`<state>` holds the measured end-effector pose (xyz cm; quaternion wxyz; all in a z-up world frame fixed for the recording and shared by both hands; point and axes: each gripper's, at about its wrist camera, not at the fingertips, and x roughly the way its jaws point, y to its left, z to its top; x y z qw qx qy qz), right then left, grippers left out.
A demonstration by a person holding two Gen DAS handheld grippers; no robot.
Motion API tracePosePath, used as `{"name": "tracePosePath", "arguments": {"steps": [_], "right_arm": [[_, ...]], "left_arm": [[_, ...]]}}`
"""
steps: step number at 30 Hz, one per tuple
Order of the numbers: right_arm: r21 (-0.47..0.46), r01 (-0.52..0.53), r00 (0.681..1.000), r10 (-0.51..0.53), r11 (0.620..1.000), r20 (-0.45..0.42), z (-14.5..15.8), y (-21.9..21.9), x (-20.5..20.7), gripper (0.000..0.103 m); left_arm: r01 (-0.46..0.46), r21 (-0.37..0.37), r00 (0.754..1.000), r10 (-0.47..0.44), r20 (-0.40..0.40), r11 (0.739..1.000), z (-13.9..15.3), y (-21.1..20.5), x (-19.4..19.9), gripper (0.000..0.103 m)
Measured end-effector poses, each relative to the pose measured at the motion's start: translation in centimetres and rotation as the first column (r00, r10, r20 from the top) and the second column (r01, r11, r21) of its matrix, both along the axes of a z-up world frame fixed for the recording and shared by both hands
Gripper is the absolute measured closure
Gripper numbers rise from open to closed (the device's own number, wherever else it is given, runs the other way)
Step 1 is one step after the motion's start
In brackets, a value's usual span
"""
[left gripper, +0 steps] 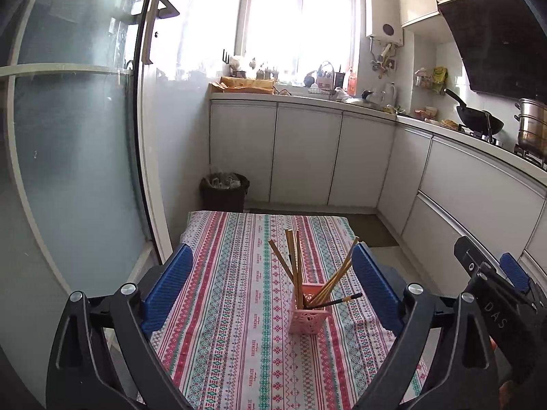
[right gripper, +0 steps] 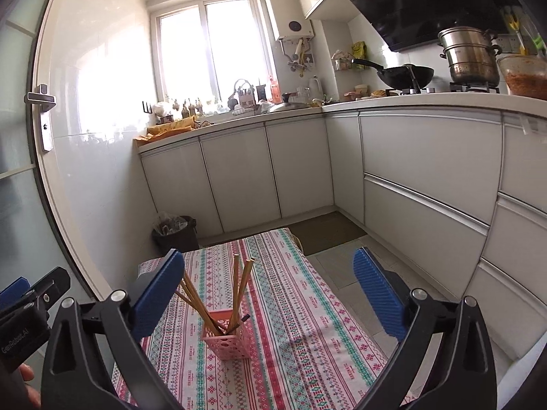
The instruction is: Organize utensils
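So we've got the pink basket [left gripper: 309,314] sitting upright on the table [left gripper: 232,307] with its patterned cloth, chopsticks [left gripper: 295,266] fanned out inside it, plus one dark-tipped stick [left gripper: 336,301] lying across the basket's rim. Our left claw [left gripper: 271,290] is spread wide with nothing in it, hanging just behind the basket with a blue finger on either side. Right claw [right gripper: 270,294] is also wide and empty, off to the basket's right. Trash bin [left gripper: 224,191] sits on the floor beyond the basket.
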<state>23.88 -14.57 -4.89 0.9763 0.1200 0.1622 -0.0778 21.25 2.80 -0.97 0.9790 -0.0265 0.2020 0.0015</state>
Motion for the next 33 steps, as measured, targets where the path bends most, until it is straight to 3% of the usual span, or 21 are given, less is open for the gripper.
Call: {"name": "tracePosePath", "arguments": {"steps": [2, 9, 16, 33], "right_arm": [[0.003, 0.004, 1.000, -0.004, 1.000, -0.013, 0.0, -0.5, -1.2, 0.007], [0.017, 0.023, 0.998, -0.022, 1.000, -0.053, -0.1, -1.6, -4.6, 0.007], [0.006, 0.090, 0.992, -0.089, 0.996, -0.088, -0.4, -1.6, -8.5, 0.007], [-0.007, 0.099, 0.993, -0.100, 0.995, -0.065, 0.3, -1.2, -15.5, 0.007]], "left_arm": [[0.016, 0.002, 1.000, -0.016, 0.000, 1.000, 0.0, -0.5, -1.2, 0.007], [0.056, 0.032, 0.998, -0.055, -0.028, 0.998, -0.5, -2.4, -4.0, 0.007], [0.025, 0.039, 1.000, -0.025, -0.005, 0.999, -0.1, -2.7, -7.9, 0.007], [-0.005, 0.058, 0.999, 0.003, 0.038, 0.998, 0.5, -3.5, -13.2, 0.007]]}}
